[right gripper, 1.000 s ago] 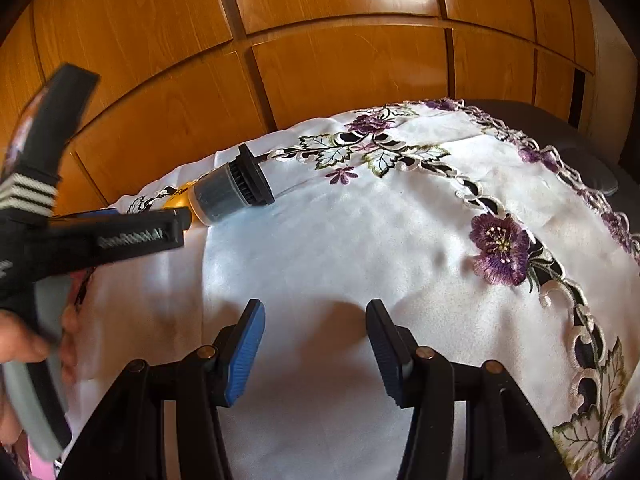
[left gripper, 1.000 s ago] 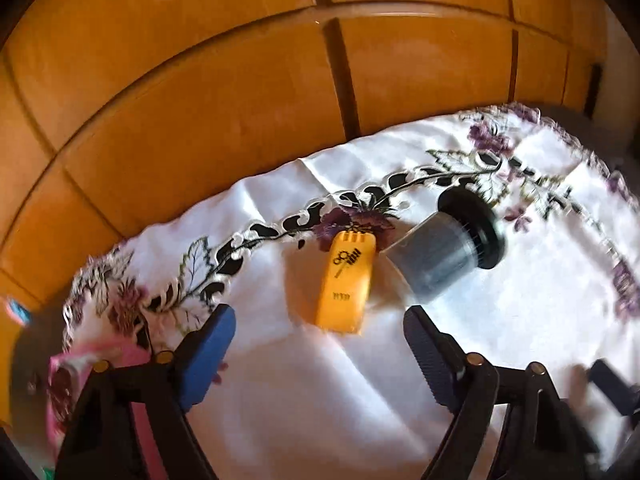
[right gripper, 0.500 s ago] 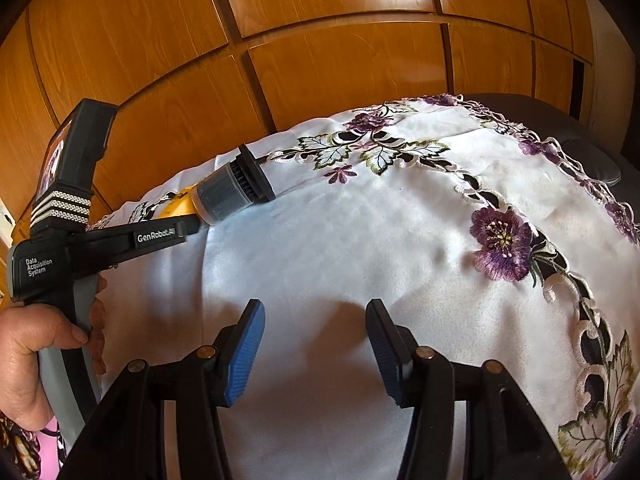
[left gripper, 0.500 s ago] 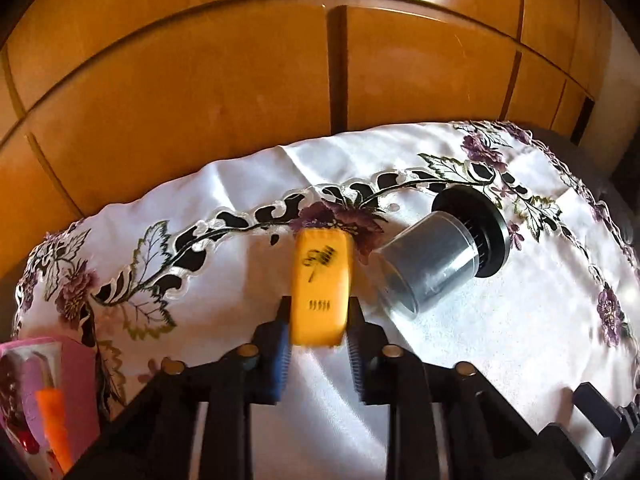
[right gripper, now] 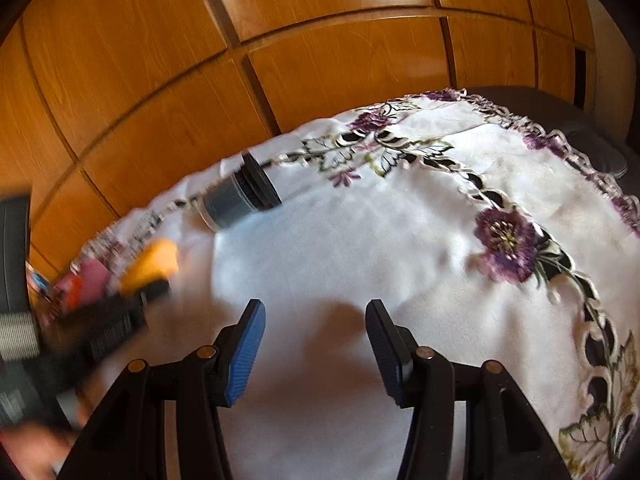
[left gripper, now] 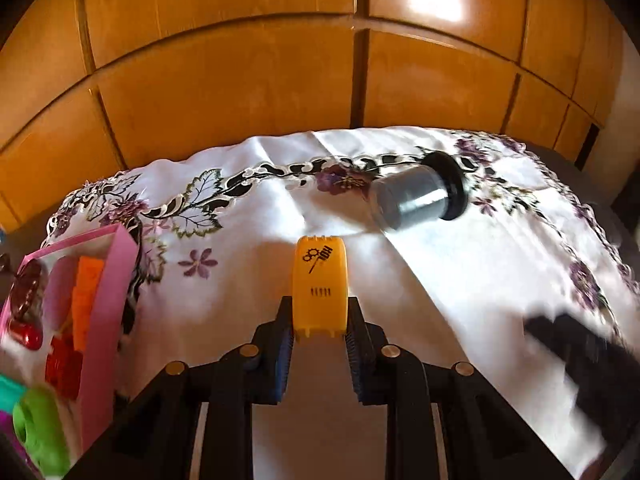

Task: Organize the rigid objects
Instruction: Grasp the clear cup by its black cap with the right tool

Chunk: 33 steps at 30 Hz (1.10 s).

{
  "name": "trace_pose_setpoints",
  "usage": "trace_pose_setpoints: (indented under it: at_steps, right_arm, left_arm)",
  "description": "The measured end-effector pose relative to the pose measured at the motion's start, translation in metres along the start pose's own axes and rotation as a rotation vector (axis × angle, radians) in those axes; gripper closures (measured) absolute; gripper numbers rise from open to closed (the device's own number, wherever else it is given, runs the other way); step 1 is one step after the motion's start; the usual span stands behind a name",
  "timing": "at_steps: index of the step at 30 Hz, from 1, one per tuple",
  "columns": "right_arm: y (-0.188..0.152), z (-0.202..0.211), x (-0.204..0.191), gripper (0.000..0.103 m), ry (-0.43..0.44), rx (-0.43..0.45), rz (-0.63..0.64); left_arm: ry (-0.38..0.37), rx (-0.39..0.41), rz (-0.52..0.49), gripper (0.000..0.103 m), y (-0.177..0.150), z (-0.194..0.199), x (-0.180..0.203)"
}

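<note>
From your left wrist view, your left claw is pinching the yellow block by its near end. Ahead, bare white tablecloth runs to the wooden wall past its embroidered edge. Left of the claw, close by, stands the pink box of bright toys; ahead and right the grey jar lies on its side. The block is smooth, rounded, stamped with black marks on top. A second ago these jaws stood wide with the block lying ahead beside the jar; now block and jar are apart.

From your right wrist view, your right claw stands spread with nothing between its pads, over open cloth. Far left, your blurred left claw carries the block toward the box; earlier the block sat against the jar.
</note>
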State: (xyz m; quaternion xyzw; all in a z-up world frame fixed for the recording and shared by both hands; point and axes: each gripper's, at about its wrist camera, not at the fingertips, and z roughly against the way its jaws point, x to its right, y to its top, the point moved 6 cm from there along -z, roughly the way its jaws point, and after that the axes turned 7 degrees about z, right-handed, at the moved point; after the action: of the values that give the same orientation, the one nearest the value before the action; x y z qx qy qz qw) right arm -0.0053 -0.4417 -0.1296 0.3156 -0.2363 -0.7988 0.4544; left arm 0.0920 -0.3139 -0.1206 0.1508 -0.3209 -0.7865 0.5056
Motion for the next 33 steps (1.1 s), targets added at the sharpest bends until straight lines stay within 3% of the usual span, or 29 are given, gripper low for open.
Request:
trace_pose_setpoints:
  at_steps: [4, 7, 10, 13, 17, 27, 29, 33]
  right_arm:
    - [0.060, 0.005, -0.015, 0.050, -0.002, 0.080, 0.077]
    - [0.095, -0.018, -0.035, 0.050, -0.007, 0.044, 0.162]
    - [0.111, -0.049, -0.045, 0.050, -0.004, -0.028, 0.163]
    - [0.111, -0.078, -0.041, 0.050, 0.010, -0.111, 0.097]
    - [0.106, -0.088, -0.023, 0.050, -0.008, -0.143, 0.033]
    - [0.097, -0.064, 0.048, 0.049, -0.020, -0.108, -0.128]
    - [0.096, -0.055, 0.070, 0.049, -0.059, -0.097, -0.173]
    - [0.076, -0.050, 0.097, 0.049, -0.118, -0.163, -0.155]
  left_arm:
    - [-0.012, 0.035, -0.021, 0.079, -0.005, 0.015, 0.003]
    - [-0.018, 0.035, 0.002, 0.079, -0.004, 0.019, -0.002]
    - [-0.023, 0.039, 0.032, 0.079, 0.000, 0.022, -0.008]
    - [-0.023, 0.017, 0.039, 0.079, -0.003, 0.023, -0.012]
    - [-0.044, -0.002, 0.061, 0.079, -0.007, 0.020, -0.015]
    - [-0.075, -0.012, 0.091, 0.079, -0.009, 0.018, -0.019]
    - [-0.074, -0.012, 0.089, 0.079, -0.010, 0.019, -0.019]
    - [-0.069, -0.012, 0.085, 0.079, -0.010, 0.019, -0.019]
